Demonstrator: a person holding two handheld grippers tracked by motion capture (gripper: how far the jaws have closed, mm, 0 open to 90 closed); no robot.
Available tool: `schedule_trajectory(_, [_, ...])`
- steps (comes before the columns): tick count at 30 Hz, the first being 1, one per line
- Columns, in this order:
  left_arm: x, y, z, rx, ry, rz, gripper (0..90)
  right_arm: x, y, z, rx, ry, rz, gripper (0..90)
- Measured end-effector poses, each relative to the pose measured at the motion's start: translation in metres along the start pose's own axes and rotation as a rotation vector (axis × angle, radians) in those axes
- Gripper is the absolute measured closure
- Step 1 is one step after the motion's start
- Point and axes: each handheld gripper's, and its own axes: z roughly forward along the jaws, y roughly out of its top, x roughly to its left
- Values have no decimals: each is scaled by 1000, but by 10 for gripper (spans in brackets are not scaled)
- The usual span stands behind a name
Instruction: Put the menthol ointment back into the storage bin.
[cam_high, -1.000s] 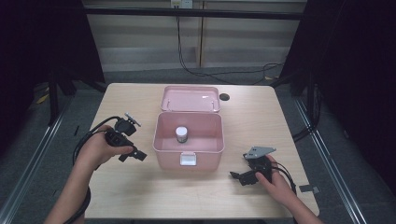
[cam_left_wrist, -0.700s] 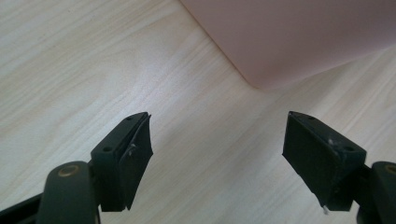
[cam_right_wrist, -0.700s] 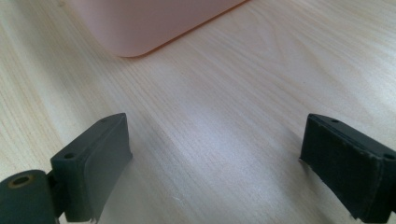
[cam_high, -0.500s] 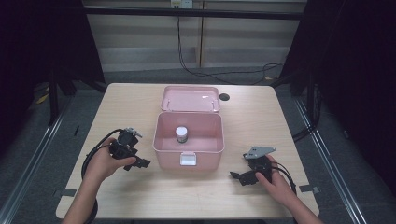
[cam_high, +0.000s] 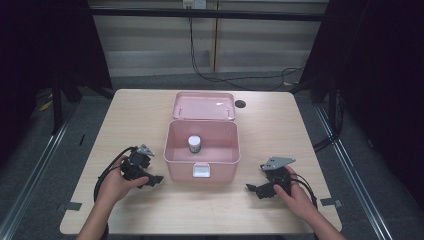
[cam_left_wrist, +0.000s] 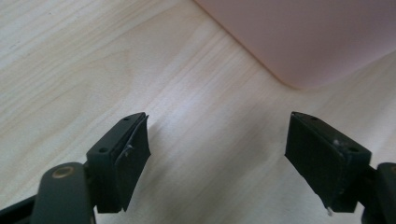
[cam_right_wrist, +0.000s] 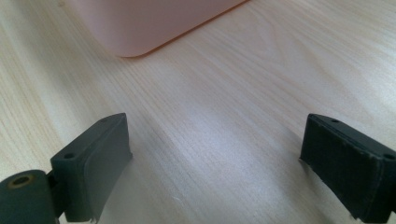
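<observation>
While both claws are resting low on the tabletop (cam_high: 140, 107), you are holding the left claw (cam_high: 154, 178) just beside the open pink box (cam_high: 201, 164), its jaws apart, having just widened, with nothing between them. You are keeping the right claw (cam_high: 252, 189) near the box's other side, jaws wide and empty. 1 small jar (cam_high: 194, 144) is standing upright inside the box.

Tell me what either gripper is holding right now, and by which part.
Nothing. The left gripper and right gripper both stand open over bare table, beside the pink box.
</observation>
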Motion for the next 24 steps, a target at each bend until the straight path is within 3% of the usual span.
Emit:
schedule_trajectory(6, [0, -5, 7, -42, 13, 43, 199, 0, 0, 0, 0, 0, 0, 77])
schedule_trajectory(8, [1, -5, 8, -52, 4, 43, 172, 0, 0, 0, 0, 0, 0, 77])
schedule_trajectory(11, [-1, -9, 13, -115, 2, 50, 145, 0, 0, 0, 0, 0, 0, 76])
schedule_trajectory(18, [-1, -14, 14, -161, 0, 50, 124, 0, 0, 0, 0, 0, 0, 76])
schedule_trajectory(24, [-2, -18, 18, -201, 6, 56, 46, 0, 0, 0, 0, 0, 0, 76])
